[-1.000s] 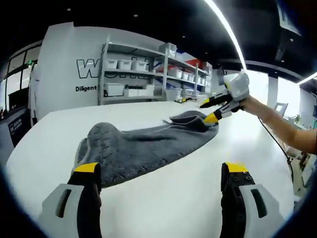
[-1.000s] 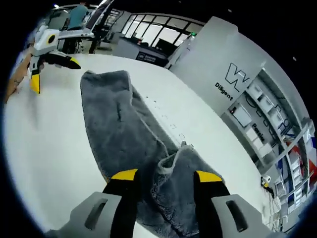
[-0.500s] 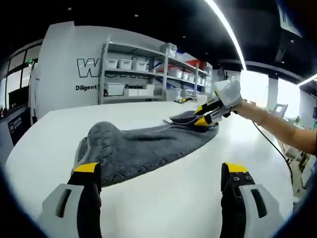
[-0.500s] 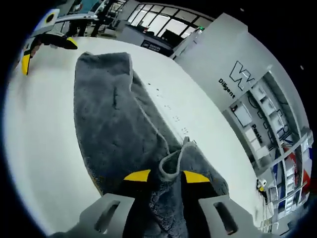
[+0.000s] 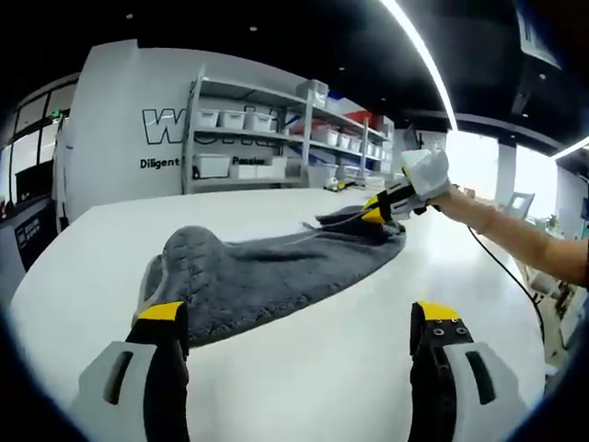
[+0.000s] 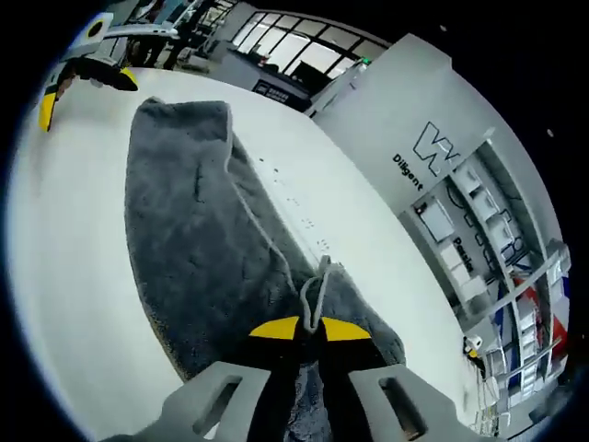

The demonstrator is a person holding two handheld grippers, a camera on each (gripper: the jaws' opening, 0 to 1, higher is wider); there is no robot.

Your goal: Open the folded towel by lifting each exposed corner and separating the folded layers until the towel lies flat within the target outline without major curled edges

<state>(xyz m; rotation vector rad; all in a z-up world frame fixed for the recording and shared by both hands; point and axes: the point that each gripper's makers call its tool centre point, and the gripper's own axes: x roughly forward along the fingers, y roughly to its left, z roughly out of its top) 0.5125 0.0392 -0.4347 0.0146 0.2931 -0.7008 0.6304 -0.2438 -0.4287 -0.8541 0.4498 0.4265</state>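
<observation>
A dark grey towel (image 5: 276, 267) lies folded lengthwise on the white table (image 5: 322, 368), running from near my left gripper to the far right. My left gripper (image 5: 299, 322) hovers open just short of the towel's near end, nothing between its yellow-tipped fingers (image 5: 163, 318). At the towel's far end my right gripper (image 5: 377, 212) is shut on a raised corner fold. In the right gripper view the right gripper (image 6: 308, 329) pinches that hemmed towel fold (image 6: 317, 285), with the rest of the towel (image 6: 202, 239) stretching away toward the left gripper (image 6: 64, 83).
Metal shelving (image 5: 276, 129) with white bins stands behind the table against a grey lettered wall (image 5: 138, 129). The person's forearm (image 5: 515, 230) reaches in from the right. Bare tabletop (image 6: 64, 258) lies along both sides of the towel.
The right gripper went from open around the towel's corner fold to shut on it. The left gripper has stayed still and open.
</observation>
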